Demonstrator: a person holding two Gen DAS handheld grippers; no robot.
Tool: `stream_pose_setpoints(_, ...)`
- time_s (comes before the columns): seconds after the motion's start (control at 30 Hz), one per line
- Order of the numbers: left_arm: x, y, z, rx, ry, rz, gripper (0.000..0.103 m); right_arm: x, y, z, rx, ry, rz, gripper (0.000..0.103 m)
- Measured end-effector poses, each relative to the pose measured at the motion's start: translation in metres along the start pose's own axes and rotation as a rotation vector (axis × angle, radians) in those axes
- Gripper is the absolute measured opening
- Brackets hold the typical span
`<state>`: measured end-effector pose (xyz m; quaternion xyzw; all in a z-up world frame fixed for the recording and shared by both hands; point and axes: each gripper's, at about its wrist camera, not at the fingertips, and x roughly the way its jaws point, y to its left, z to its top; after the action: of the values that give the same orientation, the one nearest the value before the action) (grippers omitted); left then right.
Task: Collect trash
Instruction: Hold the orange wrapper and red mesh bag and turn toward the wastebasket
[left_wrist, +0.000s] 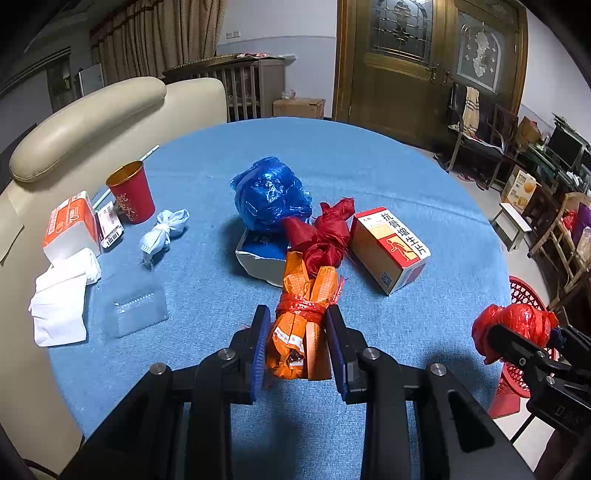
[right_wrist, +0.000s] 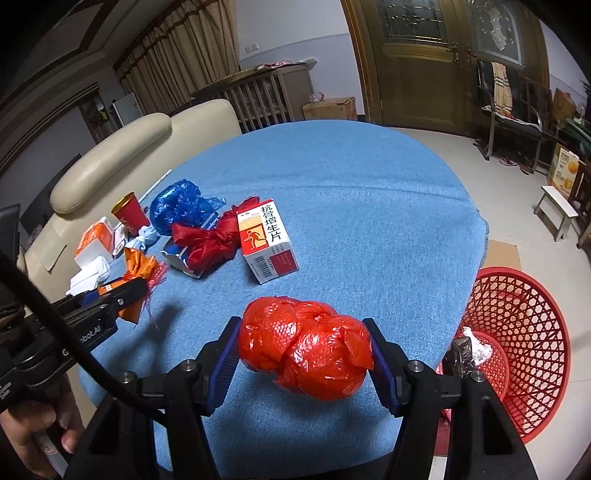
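The right gripper (right_wrist: 303, 354) is clenching a red plastic bag ball (right_wrist: 304, 352) over the near right part of the table (right_wrist: 369, 192). The red basket (right_wrist: 517, 332) is standing on the floor just off the table's right edge, so it is lying to the right of this gripper and lower. The right hand is clearly the nearer one to it.

The left gripper (left_wrist: 297, 332) is grasping an orange packet bundle (left_wrist: 301, 317) w/ its long axis running along the fingers, toward the table's centre; it is over the near edge, further from the basket.

The table is wearing a blue cloth. More trash is waiting near the left edge & centre. Something is prob. already lying inside the basket, but the view is poor there.
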<state>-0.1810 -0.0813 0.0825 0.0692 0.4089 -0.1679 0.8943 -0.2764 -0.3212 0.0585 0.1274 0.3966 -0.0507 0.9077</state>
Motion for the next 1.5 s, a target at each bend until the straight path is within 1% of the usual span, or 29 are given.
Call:
stream_pose_setpoints(0.8, 0.000, -0.009, 0.001, 0.030, 0.001, 0.004, 0.032, 0.000, -0.004, 0.001, 0.008, -0.002, -0.044, 0.067)
stream_pose_setpoints(1.5, -0.001, -0.018, 0.000, 0.054, 0.000, 0.001, 0.032, -0.001, -0.010, 0.001, 0.023, -0.008, -0.053, 0.067)
